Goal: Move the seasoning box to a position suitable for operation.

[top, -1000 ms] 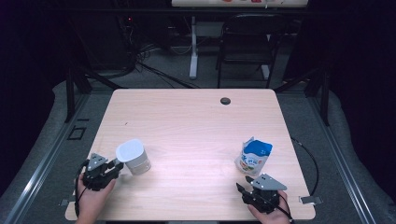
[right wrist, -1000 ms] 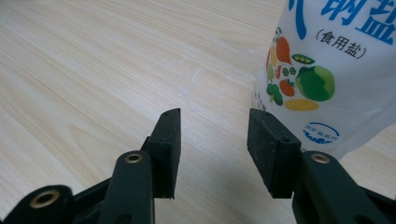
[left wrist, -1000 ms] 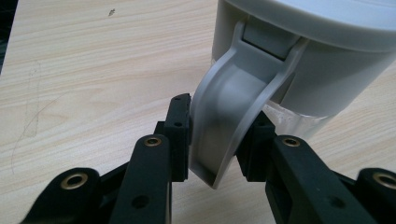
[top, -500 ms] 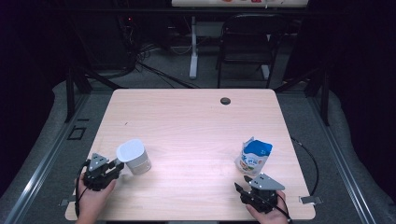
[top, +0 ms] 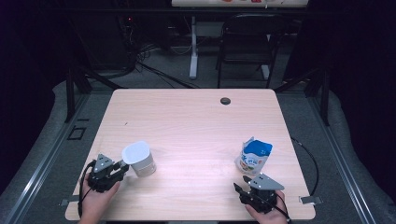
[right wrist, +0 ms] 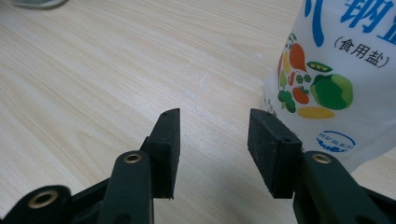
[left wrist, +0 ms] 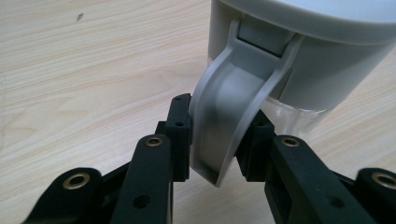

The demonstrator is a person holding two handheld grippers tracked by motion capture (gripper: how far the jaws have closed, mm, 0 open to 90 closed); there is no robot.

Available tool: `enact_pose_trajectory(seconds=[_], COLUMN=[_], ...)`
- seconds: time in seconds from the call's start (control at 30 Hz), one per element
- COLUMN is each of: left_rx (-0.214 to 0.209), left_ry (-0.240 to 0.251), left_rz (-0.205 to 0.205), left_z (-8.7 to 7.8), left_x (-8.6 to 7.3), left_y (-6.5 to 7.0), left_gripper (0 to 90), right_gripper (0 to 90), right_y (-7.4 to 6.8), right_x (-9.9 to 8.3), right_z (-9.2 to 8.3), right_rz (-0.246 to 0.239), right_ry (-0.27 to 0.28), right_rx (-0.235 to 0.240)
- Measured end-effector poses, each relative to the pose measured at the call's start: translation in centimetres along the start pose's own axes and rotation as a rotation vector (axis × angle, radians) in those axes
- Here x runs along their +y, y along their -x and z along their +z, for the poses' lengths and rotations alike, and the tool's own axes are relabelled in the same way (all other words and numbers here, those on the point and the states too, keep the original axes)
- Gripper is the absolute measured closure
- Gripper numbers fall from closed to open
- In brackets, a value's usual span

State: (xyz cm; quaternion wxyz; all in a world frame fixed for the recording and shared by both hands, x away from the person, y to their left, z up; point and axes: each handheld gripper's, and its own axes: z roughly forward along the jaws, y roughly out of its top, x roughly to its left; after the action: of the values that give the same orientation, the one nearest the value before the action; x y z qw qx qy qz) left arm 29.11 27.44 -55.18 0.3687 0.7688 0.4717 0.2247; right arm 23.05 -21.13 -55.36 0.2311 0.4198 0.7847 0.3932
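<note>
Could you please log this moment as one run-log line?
left gripper: shut on jug handle | right gripper: open, empty, beside salt bag | table: jug upright

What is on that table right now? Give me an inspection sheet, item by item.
Surface: wooden table, a dark round grommet near the far edge.
Job's things: grey lidded container, tilted; white and blue salt bag, upright.
Clutter: nothing seen.
Grippers: left gripper shut on the container's handle; right gripper open, beside the bag, nothing between the jaws.
Cables: black cable off the table's right edge.
Surroundings: dark room, chair behind.
</note>
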Motion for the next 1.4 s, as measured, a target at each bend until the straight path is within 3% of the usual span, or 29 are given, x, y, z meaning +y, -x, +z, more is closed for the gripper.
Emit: enact_pose_trajectory(seconds=[0.67, 0.97, 1.13, 1.17, 1.2, 1.4], left_rx=[-0.104, -0.168, -0.19, -0.177, -0.2, -0.225], left_ry=[-0.008, -0.014, -0.018, -0.013, -0.022, -0.013], left_rz=[0.087, 0.154, 0.18, 0.182, 0.184, 0.207], left_z=[0.4, 0.6, 0.9, 0.9, 0.9, 1.1], left_x=[0.5, 0.7, 0.9, 0.9, 1.0, 1.1], left_y=[3.5, 6.0, 7.1, 7.4, 7.4, 7.9], left_gripper=[70.2, 70.2, 70.2, 70.2, 70.2, 70.1], right_gripper=[54.7, 54.7, 54.8, 54.8, 54.8, 54.8], right_y=[-0.5, -0.8, -0.8, -0.8, -0.8, -0.9], right_x=[0.2, 0.4, 0.4, 0.4, 0.4, 0.5], right_z=[0.1, 0.1, 0.3, 0.3, 0.3, 0.5], right_rz=[-0.001, -0.025, -0.021, -0.021, -0.021, -0.034], right_ry=[0.009, 0.003, 0.0, -0.001, 0.002, -0.004], right_rx=[0.006, 0.014, 0.016, 0.016, 0.016, 0.02])
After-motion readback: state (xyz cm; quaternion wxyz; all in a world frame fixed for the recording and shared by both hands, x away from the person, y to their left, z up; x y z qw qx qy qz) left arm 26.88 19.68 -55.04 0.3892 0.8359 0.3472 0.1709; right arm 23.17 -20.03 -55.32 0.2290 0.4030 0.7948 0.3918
